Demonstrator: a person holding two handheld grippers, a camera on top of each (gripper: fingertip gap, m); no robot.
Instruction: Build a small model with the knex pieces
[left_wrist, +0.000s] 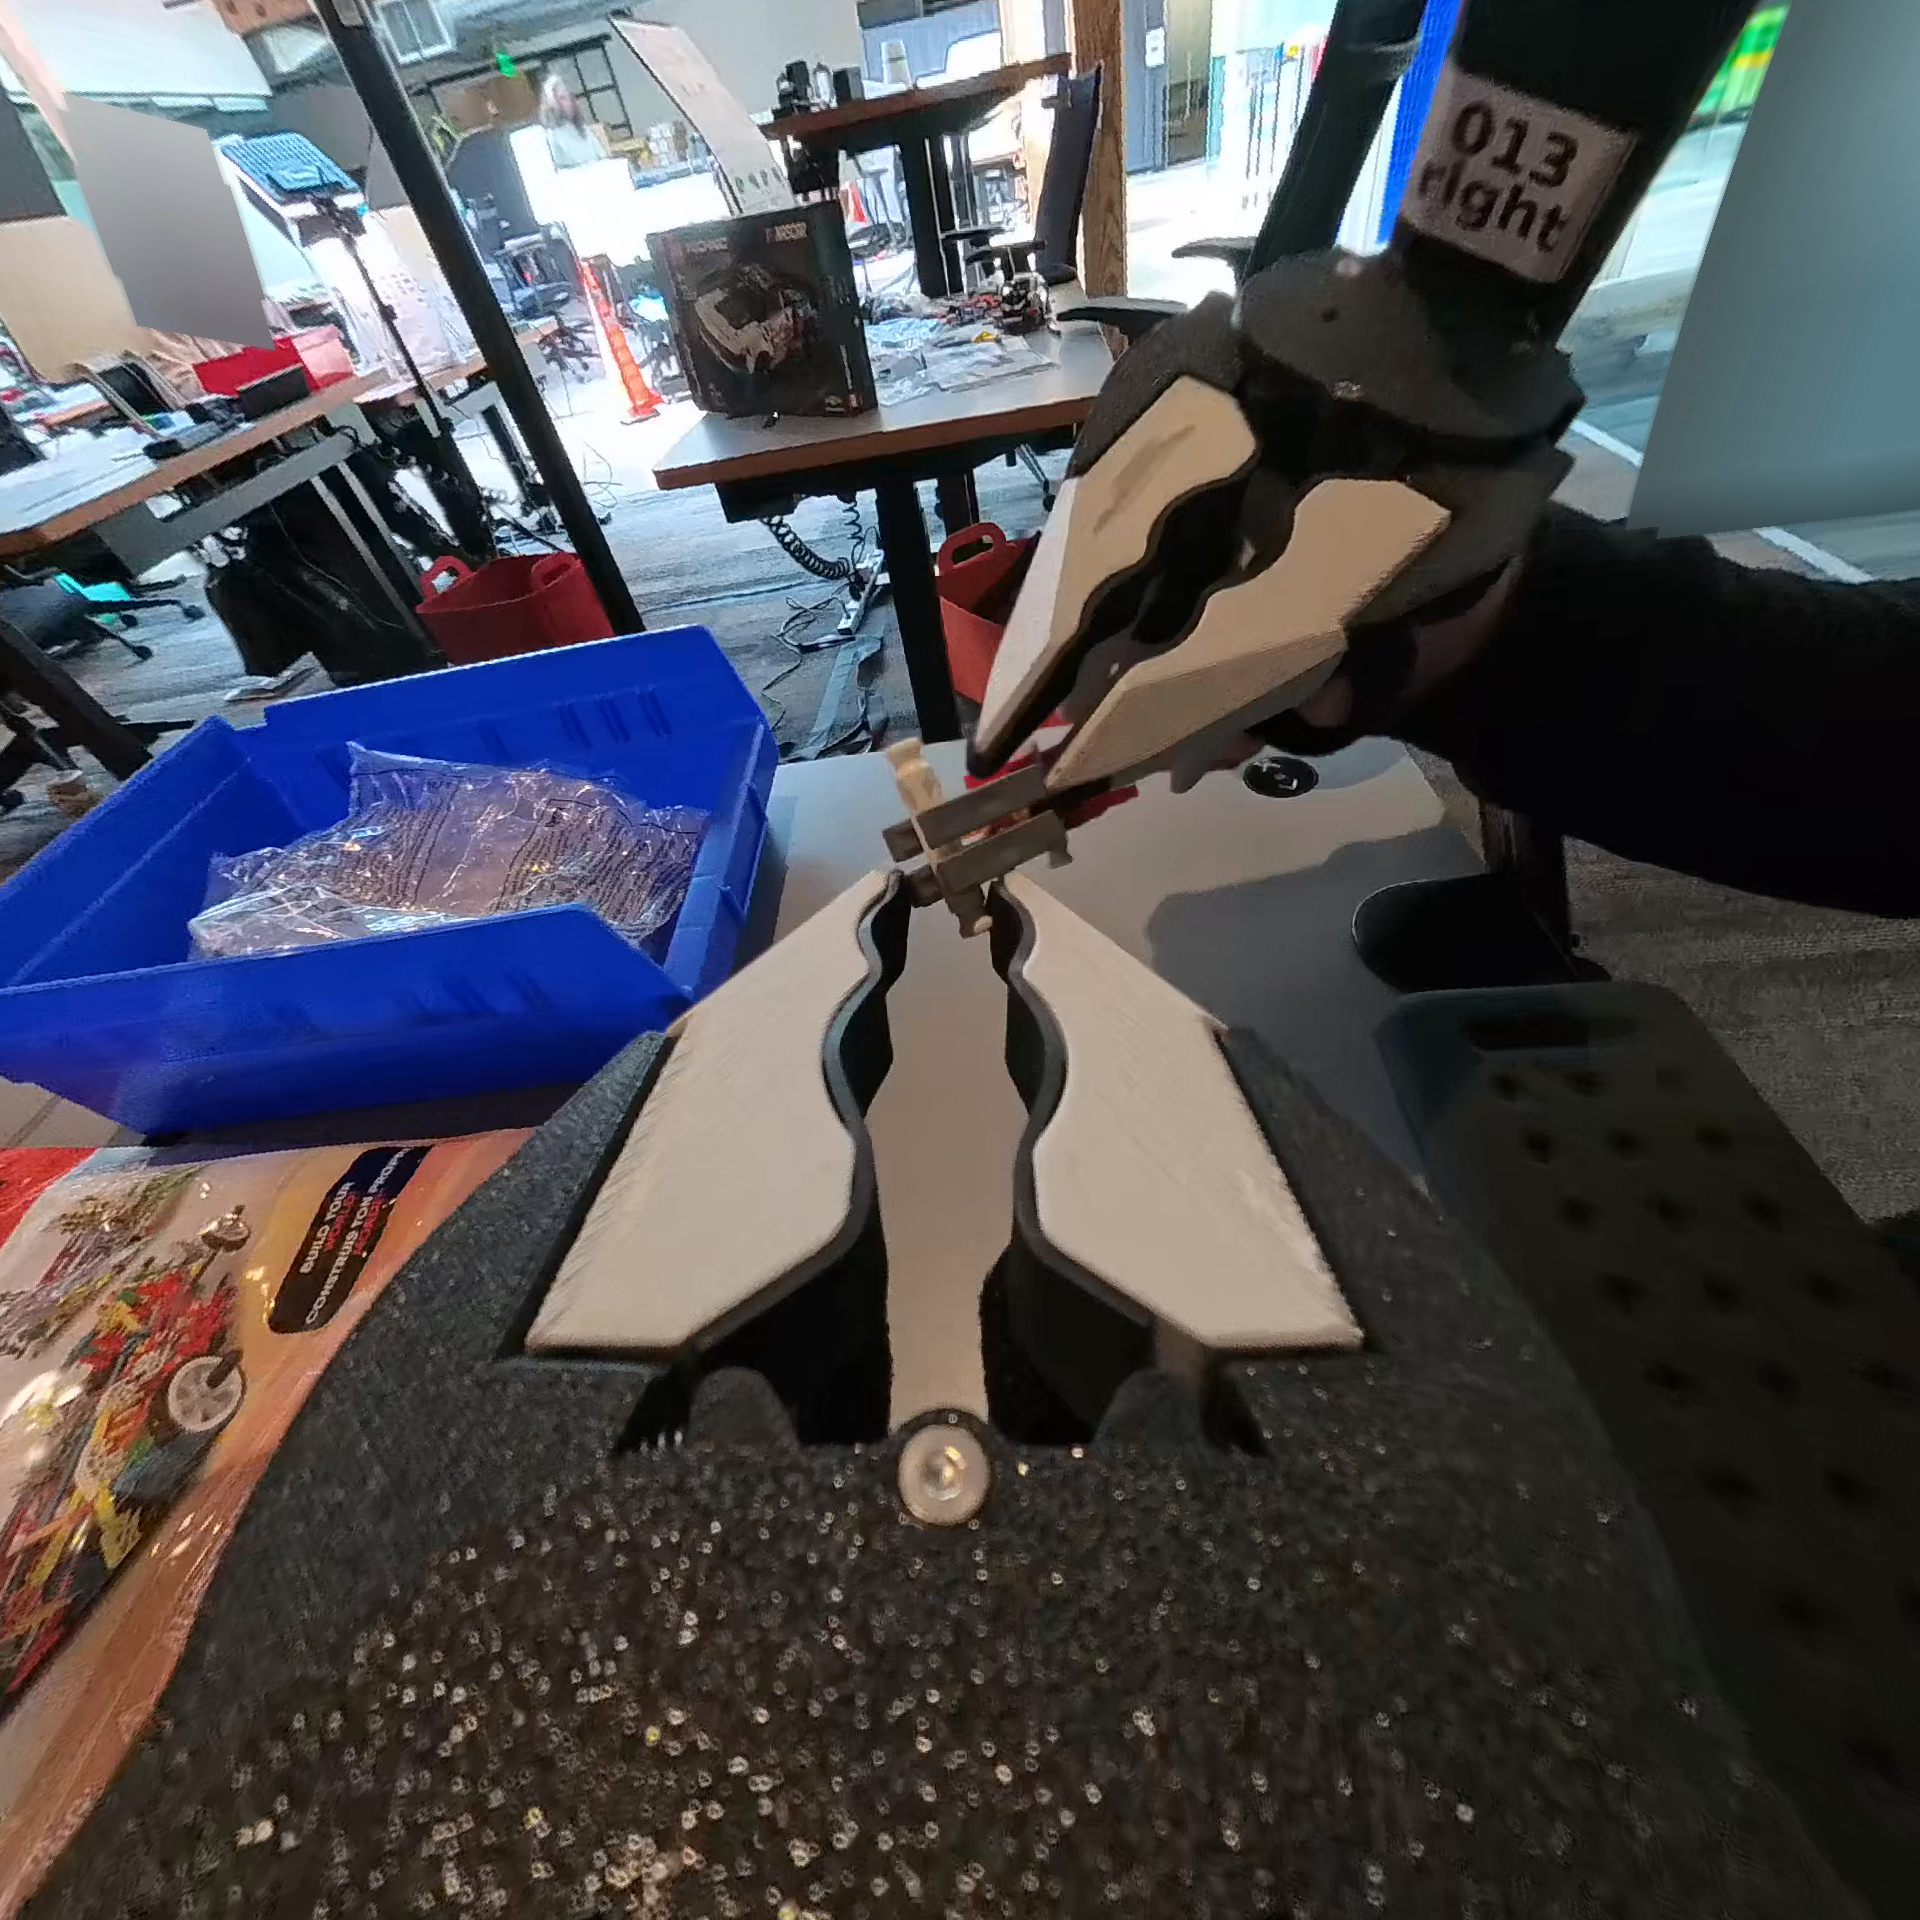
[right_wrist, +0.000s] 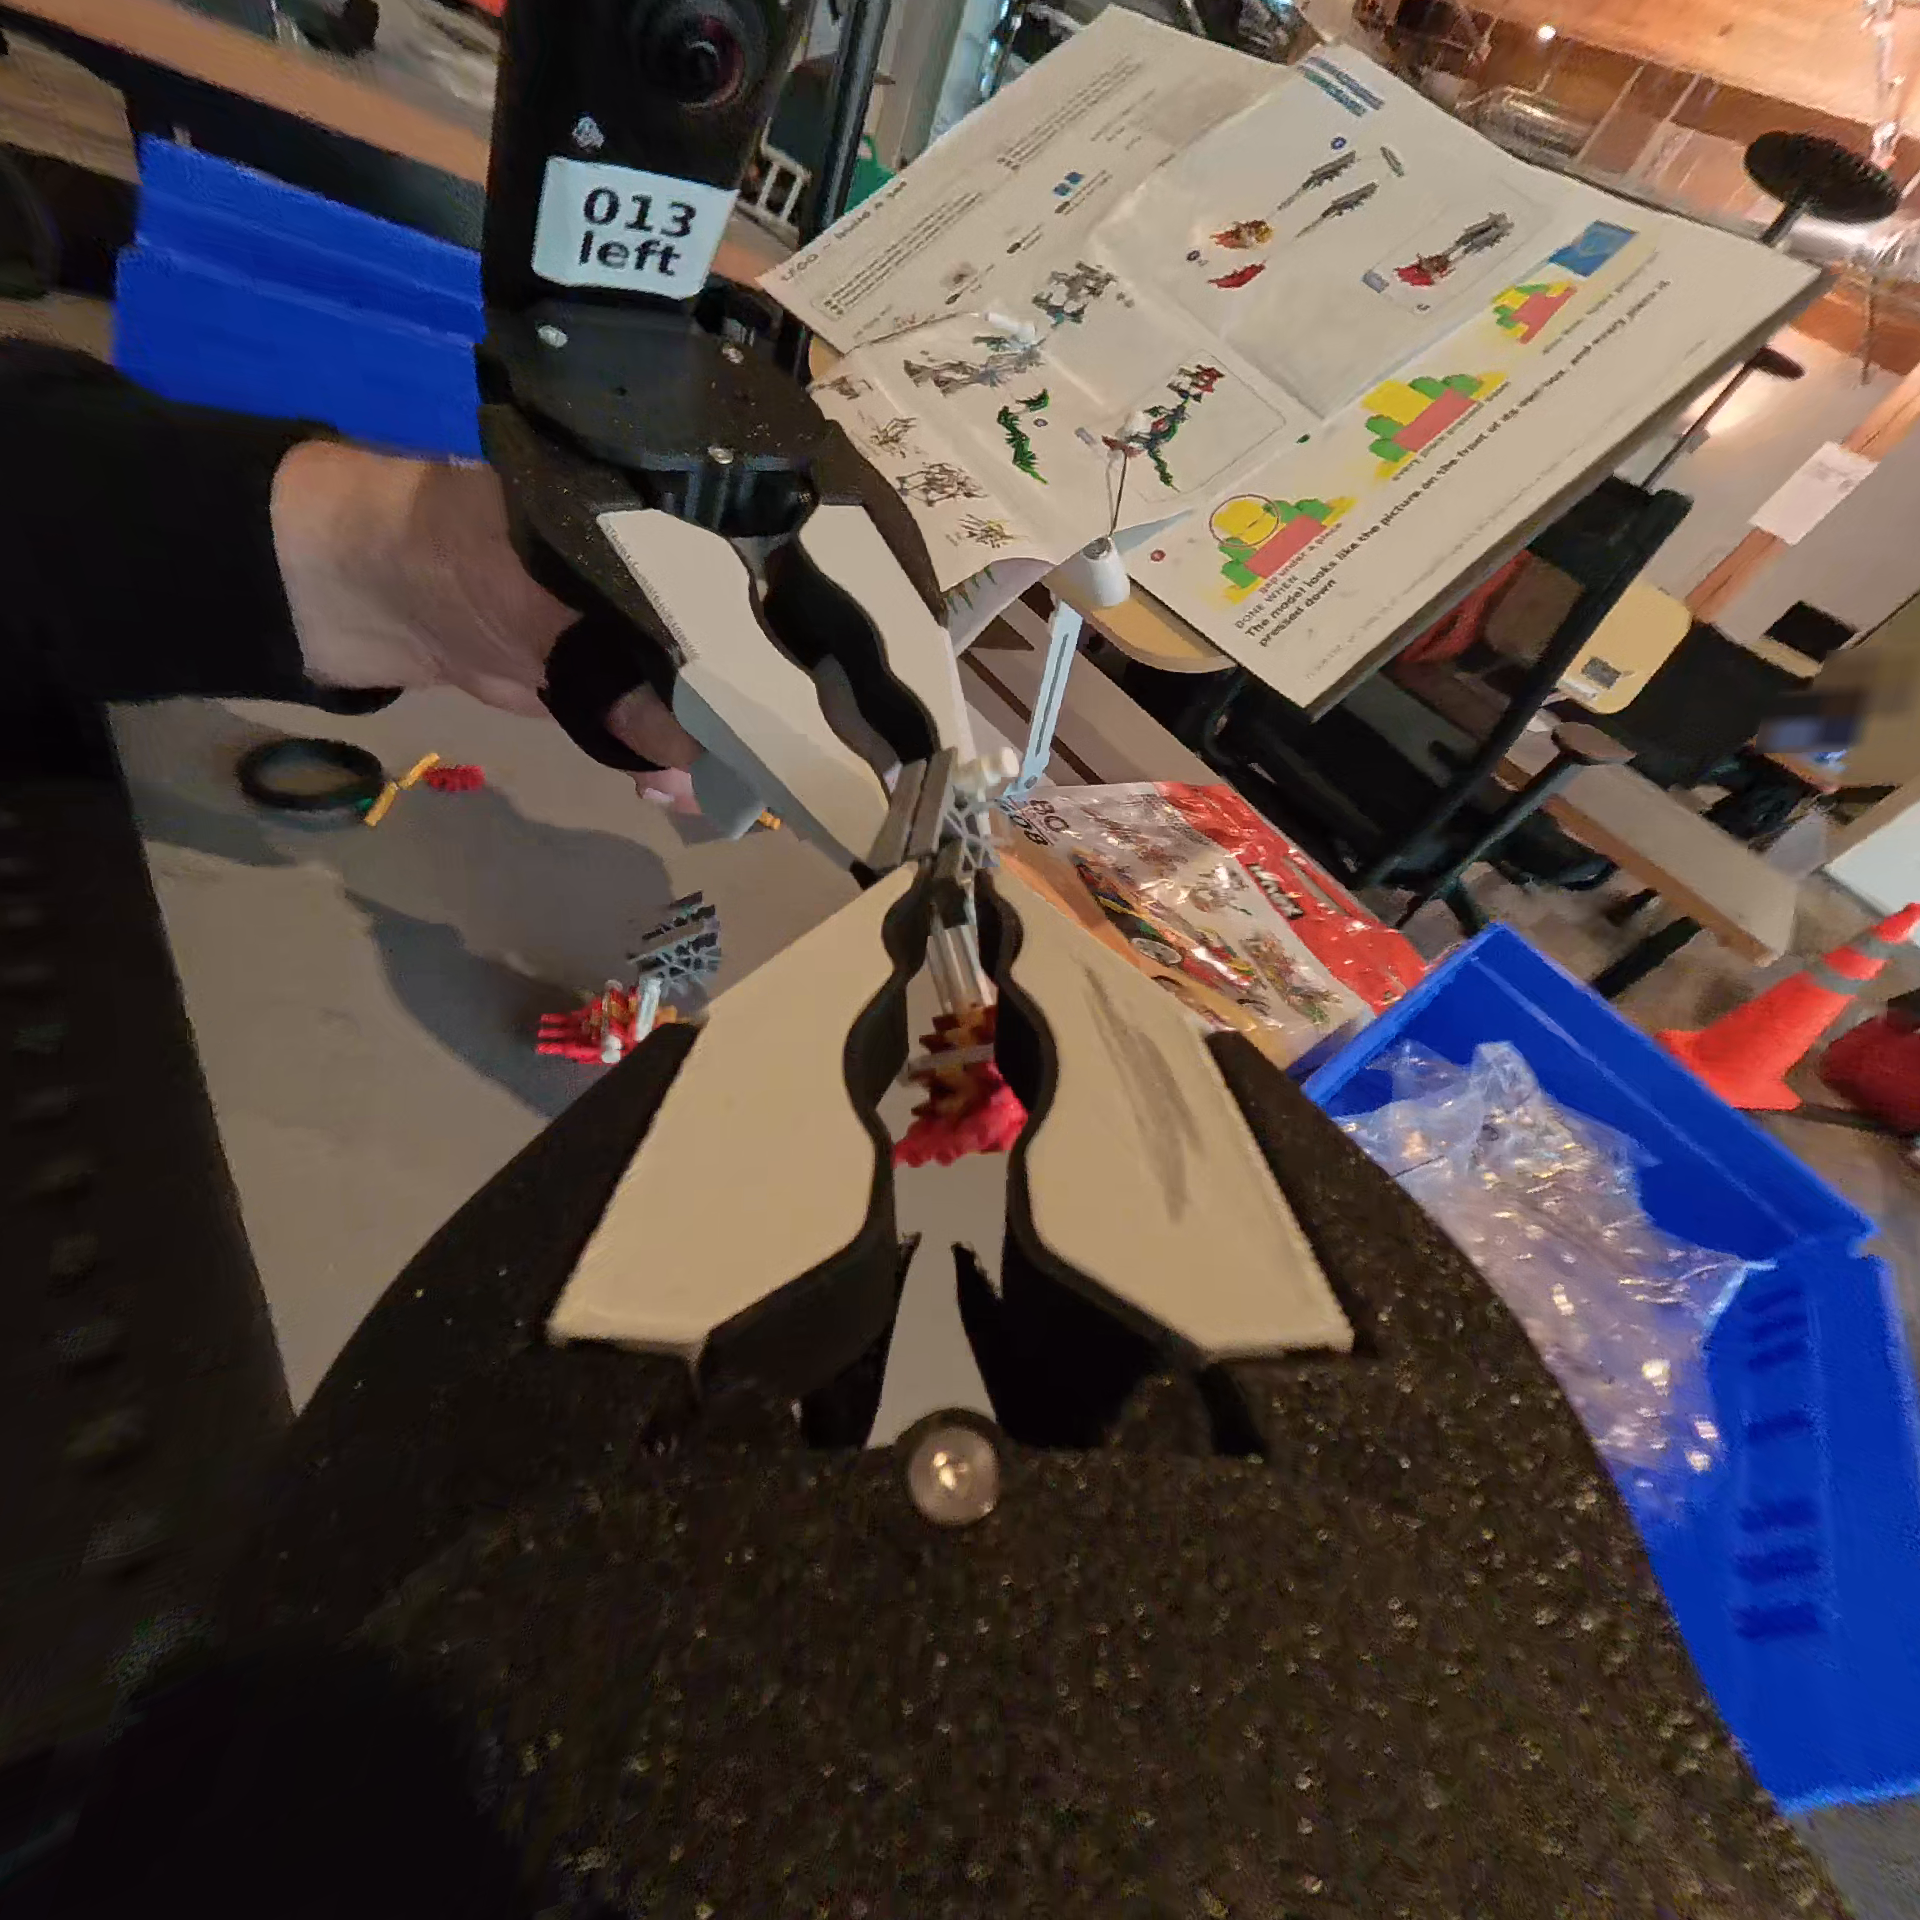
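Between the two grippers, held above the grey table (right_wrist: 343, 1049), sits a small toy-rod assembly (left_wrist: 977, 831): grey and white rods joined at a snowflake-shaped connector, with a red-and-yellow flame piece (right_wrist: 961, 1091) at one end. The right gripper (right_wrist: 951, 894) is closed on it, its jaws nearly together; the white rods run back along the gap between its fingers, so the long axis lies in line with that gripper and the flame end points back toward its camera. The left gripper (left_wrist: 948, 894) meets the assembly from the opposite side, jaws narrowed about the far end at the connector; whether they actually pinch it or only touch is hard to tell, since the tips are crowded together. A blue bin (left_wrist: 436, 1029) holding a clear plastic bag (left_wrist: 447, 852) stands just beside the left gripper, and a printed toy package (right_wrist: 1216, 914) lies near it. A second small assembly (right_wrist: 634, 997) and a black ring (right_wrist: 309, 781) rest on the table, well apart from the grippers. An instruction sheet (right_wrist: 1299, 343) stands propped behind.
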